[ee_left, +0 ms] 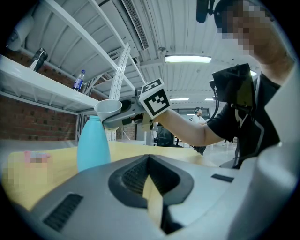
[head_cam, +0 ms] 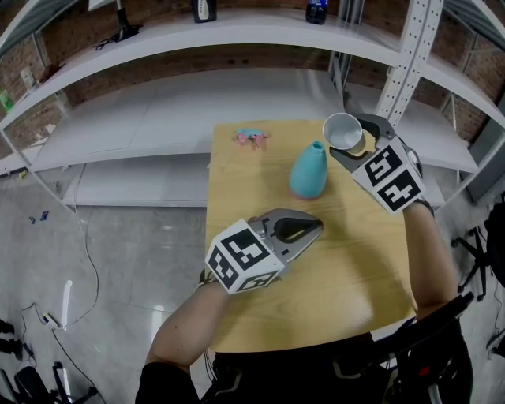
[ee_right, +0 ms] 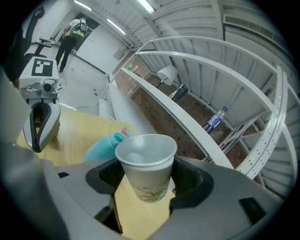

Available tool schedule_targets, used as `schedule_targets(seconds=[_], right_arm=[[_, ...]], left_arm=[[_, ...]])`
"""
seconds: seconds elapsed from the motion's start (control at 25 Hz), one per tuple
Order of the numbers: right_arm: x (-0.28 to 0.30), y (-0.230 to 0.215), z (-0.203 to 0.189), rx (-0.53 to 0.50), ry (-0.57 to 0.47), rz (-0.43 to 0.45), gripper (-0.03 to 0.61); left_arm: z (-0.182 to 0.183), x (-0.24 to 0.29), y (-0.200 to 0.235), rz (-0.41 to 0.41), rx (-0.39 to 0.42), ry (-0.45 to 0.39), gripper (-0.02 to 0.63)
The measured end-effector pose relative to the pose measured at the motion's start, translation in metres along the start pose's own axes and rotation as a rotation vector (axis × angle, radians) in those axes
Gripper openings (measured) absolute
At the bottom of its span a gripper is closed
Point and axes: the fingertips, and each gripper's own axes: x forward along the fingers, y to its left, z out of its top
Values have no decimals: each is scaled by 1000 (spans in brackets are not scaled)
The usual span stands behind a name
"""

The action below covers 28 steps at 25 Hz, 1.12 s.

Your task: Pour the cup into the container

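Observation:
A teal narrow-necked container (head_cam: 308, 172) stands on the wooden table (head_cam: 355, 268), toward its far side. Just to the container's right, a white paper cup (head_cam: 343, 130) is held roughly upright at the height of its mouth, with my right gripper (head_cam: 349, 144) shut on it. The right gripper view shows the cup (ee_right: 146, 171) between the jaws, with the container (ee_right: 107, 146) behind and below it. My left gripper (head_cam: 316, 227) hovers shut and empty over the table's middle, nearer me than the container. From the left gripper view the cup (ee_left: 108, 108) sits beside the container's (ee_left: 93, 143) top.
Small pink items (head_cam: 251, 137) lie at the table's far left corner. White curved shelves (head_cam: 158, 102) run behind the table, with a dark bottle (head_cam: 316, 10) on the upper one. The table's left edge drops to a grey floor (head_cam: 118, 260).

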Motion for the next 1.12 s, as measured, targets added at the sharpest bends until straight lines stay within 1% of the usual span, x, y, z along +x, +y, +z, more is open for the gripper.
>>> schedule_targets(seconds=[0.24, 0.52, 0.68, 1.12], right_arm=[[1, 0, 0, -76, 30, -22, 310], [3, 3, 5, -131, 40, -31, 310], [4, 0, 5, -177, 57, -51, 310], [4, 2, 8, -255, 79, -71, 310]], left_arm=[[0, 0, 0, -4, 3, 1, 2], [-1, 0, 0, -3, 3, 2, 2], [-1, 0, 0, -5, 2, 0, 0], [0, 0, -1, -13, 2, 0, 2]])
